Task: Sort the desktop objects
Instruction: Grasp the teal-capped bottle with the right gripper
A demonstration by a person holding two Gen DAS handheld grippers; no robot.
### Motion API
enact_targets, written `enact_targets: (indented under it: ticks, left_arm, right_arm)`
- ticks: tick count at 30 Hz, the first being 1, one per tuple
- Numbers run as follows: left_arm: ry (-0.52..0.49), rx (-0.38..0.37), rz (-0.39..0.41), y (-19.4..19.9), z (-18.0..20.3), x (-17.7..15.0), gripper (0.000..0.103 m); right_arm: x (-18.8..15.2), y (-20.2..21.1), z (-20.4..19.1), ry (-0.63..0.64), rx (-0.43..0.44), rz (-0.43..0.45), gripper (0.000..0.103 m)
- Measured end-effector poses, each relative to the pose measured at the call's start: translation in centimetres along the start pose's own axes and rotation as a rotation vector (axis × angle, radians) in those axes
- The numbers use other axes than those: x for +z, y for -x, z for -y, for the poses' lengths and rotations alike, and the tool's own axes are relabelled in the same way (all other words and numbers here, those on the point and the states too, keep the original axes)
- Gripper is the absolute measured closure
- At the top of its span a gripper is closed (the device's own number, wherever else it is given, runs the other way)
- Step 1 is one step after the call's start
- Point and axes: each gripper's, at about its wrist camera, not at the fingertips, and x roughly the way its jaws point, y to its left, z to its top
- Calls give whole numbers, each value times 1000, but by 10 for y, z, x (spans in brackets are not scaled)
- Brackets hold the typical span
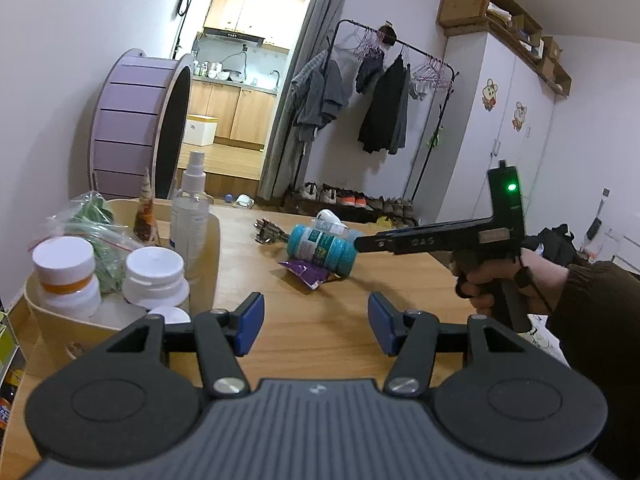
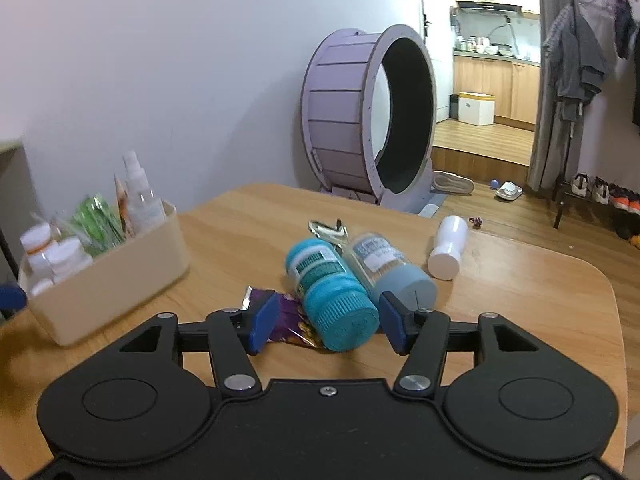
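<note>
Teal bottle lying, cap toward camera

Both views are evenly lit by soft indoor light, and the brightest area is the far kitchen doorway, which is slightly overexposed. The wooden worktop carries faint, soft shadows and a mild sheen. Fisheye distortion bends walls and darkens the corners. In the right wrist view, the beige bin at left is smeared by motion blur.
</note>
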Motion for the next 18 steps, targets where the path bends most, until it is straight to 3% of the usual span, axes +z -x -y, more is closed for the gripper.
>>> enact_targets:
  ticks: [14, 15, 17, 18]
  left_arm:
    - [5, -2, -16, -4, 1, -1, 47]
    - [7, -2, -15, -3, 1, -1, 47]
    - [7, -2, -16, -3, 1, -1, 47]
    - [6, -2, -15, -3, 2, -1, 47]
  right_arm:
    - [-9, -34, -4, 104, 18, -25, 43]
    - [-10, -35, -4, 101, 23, -32, 45]
    - [-11, -34, -2, 86, 29, -26, 58]
    - [-11, -32, 0, 73, 32, -22, 58]
